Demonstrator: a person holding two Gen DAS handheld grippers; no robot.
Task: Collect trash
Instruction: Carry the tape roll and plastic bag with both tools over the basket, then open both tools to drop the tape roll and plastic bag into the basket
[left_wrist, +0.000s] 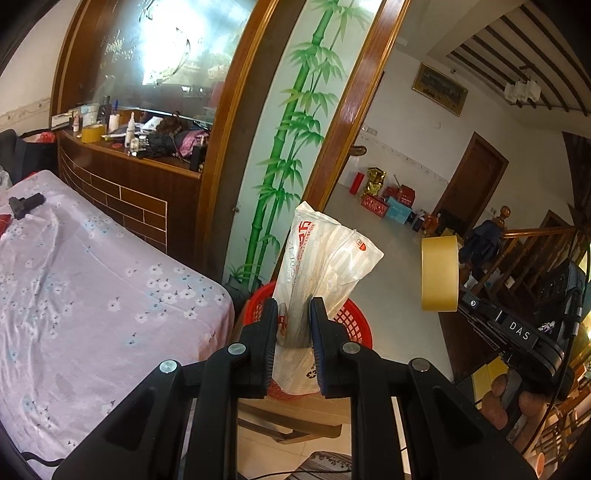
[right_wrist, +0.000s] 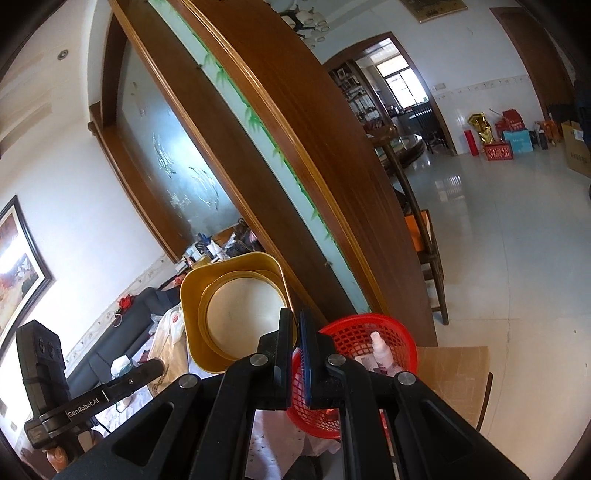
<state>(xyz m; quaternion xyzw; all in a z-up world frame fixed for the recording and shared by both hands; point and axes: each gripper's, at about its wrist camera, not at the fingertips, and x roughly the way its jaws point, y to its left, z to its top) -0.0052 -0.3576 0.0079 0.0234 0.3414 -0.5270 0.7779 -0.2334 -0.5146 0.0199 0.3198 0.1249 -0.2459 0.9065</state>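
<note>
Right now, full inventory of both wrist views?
plastic bag: 1, clear with red print, held above the basket
tape roll: 1, yellow-tan, held beside the basket
red basket: 1, on a wooden stool, bottle inside
bed sheet: 1, lilac floral, left
counter: 1, brown, cluttered
bamboo panel: 1, green on white
left gripper: 1, black, shut on the bag
right gripper: 1, black, shut on the roll's rim

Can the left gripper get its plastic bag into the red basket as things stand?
Probably yes. The left gripper is shut on the plastic bag, with the red basket right behind it, open-topped and nothing visibly between them.
</note>
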